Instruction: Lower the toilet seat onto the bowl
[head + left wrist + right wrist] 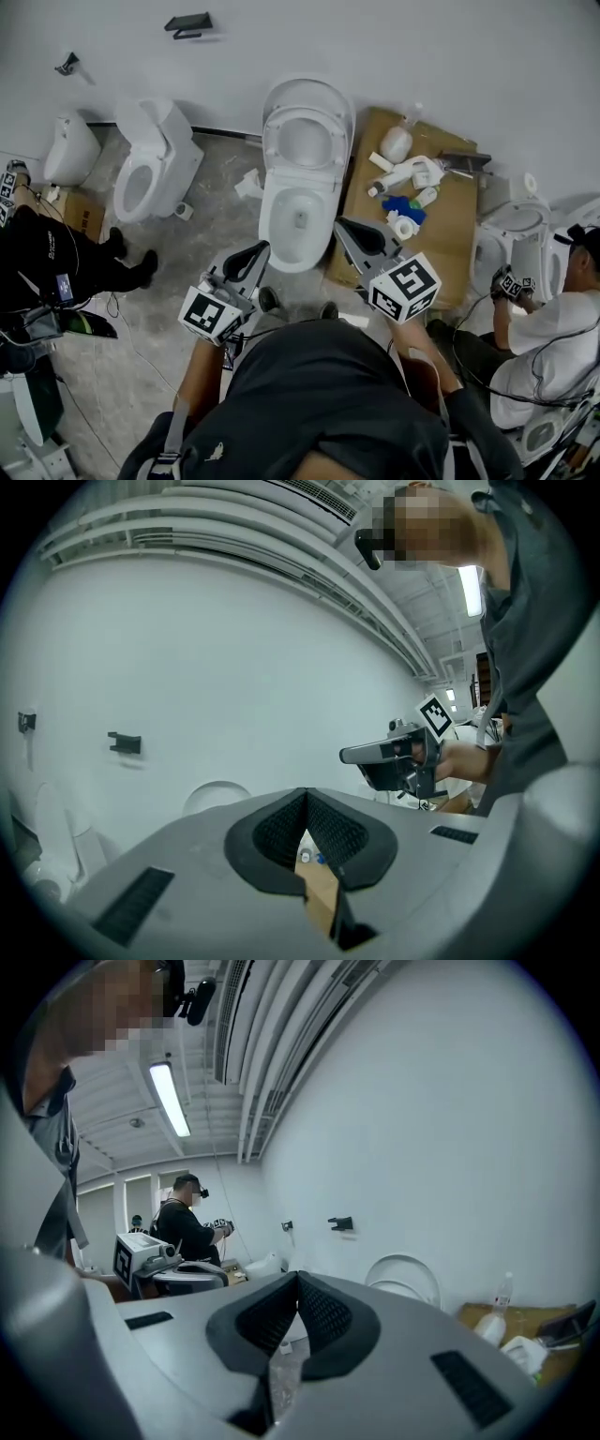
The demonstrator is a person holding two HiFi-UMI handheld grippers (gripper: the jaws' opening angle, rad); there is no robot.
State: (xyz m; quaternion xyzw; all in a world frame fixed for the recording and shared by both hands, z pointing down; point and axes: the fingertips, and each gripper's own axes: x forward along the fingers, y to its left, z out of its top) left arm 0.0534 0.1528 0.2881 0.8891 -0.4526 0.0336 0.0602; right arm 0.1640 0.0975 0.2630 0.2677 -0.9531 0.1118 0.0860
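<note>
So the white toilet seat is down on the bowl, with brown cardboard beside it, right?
No: the head view shows the white toilet seat raised against the wall, not down on the white bowl. The flat brown cardboard does lie beside it.

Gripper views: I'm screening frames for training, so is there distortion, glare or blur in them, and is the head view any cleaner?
Left gripper view: heavy fisheye bending, black corners, the wall evenly lit. Right gripper view: same bending, and the ceiling light burns out to white. Head view: little bending, the toilet sharp, light flat with faint shadows.
</note>
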